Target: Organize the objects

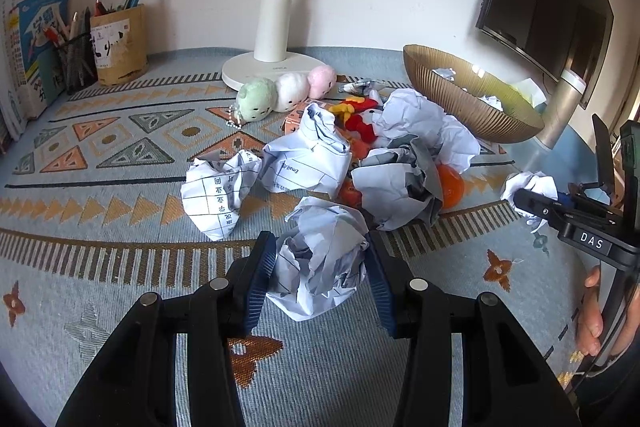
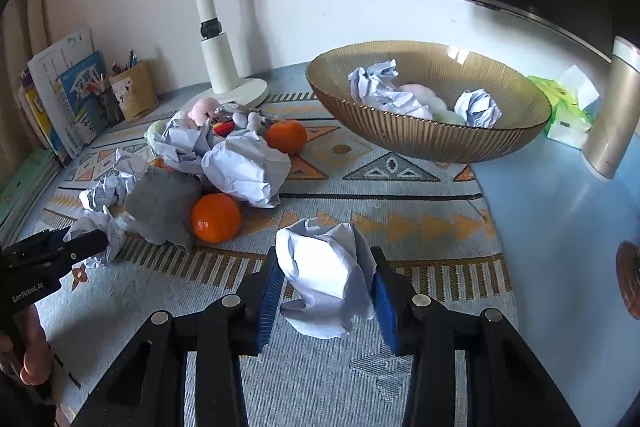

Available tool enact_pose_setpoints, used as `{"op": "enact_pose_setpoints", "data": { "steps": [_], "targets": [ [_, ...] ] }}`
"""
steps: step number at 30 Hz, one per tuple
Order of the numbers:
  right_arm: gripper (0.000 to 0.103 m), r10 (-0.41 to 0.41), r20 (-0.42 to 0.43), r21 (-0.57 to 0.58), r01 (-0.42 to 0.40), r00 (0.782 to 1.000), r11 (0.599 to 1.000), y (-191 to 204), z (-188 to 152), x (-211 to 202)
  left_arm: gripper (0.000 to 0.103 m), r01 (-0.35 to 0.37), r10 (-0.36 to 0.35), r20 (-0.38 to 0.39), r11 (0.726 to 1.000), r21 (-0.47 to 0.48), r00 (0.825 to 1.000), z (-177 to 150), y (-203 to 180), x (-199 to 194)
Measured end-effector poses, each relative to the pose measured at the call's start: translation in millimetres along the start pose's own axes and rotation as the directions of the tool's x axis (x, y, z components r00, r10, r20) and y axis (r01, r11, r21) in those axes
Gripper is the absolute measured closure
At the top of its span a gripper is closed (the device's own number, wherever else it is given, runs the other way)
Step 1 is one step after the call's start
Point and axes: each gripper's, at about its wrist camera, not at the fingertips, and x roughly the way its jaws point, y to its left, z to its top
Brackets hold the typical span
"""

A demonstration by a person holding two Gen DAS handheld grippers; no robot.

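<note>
partly done, by the look of it: 2 paper balls [image 2: 478,108] already in the ribbed bowl [image 2: 424,143]. left tool [image 1: 320,269] clamped on a printed paper wad [image 1: 322,259], right tool [image 2: 326,285] pinching a plain paper wad [image 2: 326,275], both low over the bench [image 2: 552,227]. left to sort: more crumpled paper [image 2: 244,167], 2 oranges [image 2: 216,217], plush toys [image 1: 286,91].

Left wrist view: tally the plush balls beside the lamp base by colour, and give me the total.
Green plush ball: 1
White plush ball: 1
Pink plush ball: 1
Total: 3
</note>
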Motion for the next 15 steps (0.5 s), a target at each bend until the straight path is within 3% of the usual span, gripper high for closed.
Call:
{"op": "enact_pose_setpoints", "data": {
  "steps": [15],
  "targets": [
    [0.062,0.0,0.006,0.01,-0.001,1.0,1.0,-0.3,-0.8,-2.1,0.061,0.003,-0.002,0.011,1.0,-0.017,1.0,-0.2,1.9,-0.9]
  ]
}}
